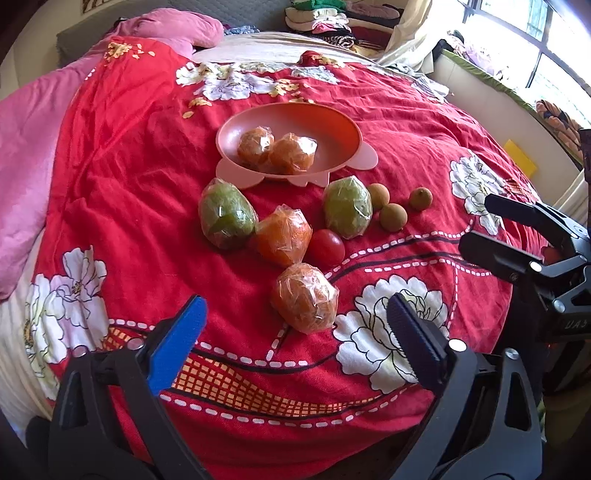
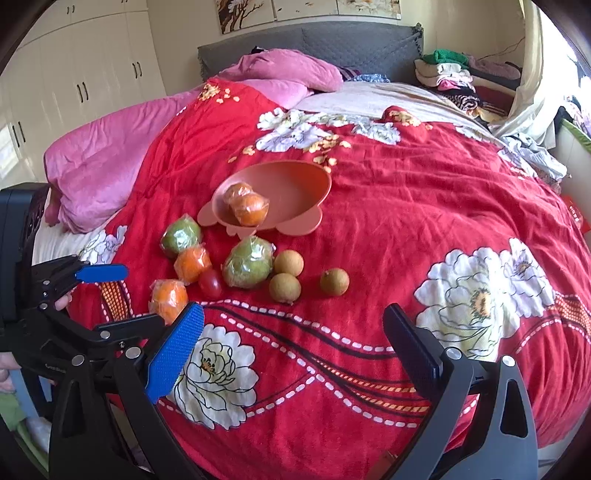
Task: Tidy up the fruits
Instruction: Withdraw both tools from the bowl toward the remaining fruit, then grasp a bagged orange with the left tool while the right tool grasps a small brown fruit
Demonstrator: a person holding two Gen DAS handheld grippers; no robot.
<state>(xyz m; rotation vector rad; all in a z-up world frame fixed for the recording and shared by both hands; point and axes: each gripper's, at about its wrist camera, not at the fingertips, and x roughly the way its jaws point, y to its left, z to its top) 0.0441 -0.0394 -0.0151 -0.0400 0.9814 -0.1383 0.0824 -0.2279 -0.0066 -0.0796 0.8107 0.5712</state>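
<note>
While both spread wide, left gripper and right gripper grip nothing.

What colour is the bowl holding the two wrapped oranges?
The bowl is salmon pink; it shows best in the left wrist view.

I'm looking over a bed under a red floral quilt. Behind it stands a grey padded headboard with paintings above; cream wardrobes left of it, a sunlit window right, folded clothes between.
</note>
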